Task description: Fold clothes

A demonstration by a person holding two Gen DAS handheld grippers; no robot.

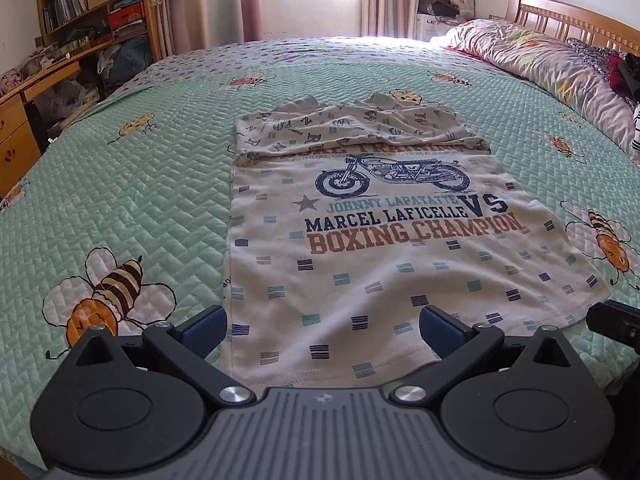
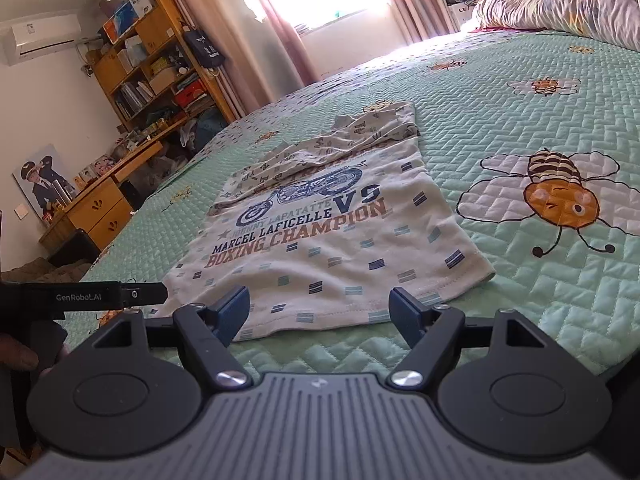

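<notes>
A white T-shirt [image 1: 360, 272] with a motorcycle print and "BOXING CHAMPION" lettering lies flat on the green bee-pattern quilt [image 1: 140, 200]. Its sleeves and top are folded in at the far end, and its hem is nearest me. My left gripper [image 1: 322, 332] stands open just above the hem's left part, with cloth showing between its blue fingers but not pinched. In the right wrist view the same T-shirt [image 2: 340, 248] lies ahead. My right gripper [image 2: 320, 312] is open over the hem near its right corner, pads clear of the cloth. The left gripper [image 2: 92, 298] shows at the left edge.
A rumpled duvet [image 1: 540, 56] and a wooden headboard [image 1: 568, 16] lie at the far right of the bed. A wooden desk and bookshelf [image 1: 80, 20] stand along the left side. The bed's near edge [image 2: 440, 364] is just under my grippers.
</notes>
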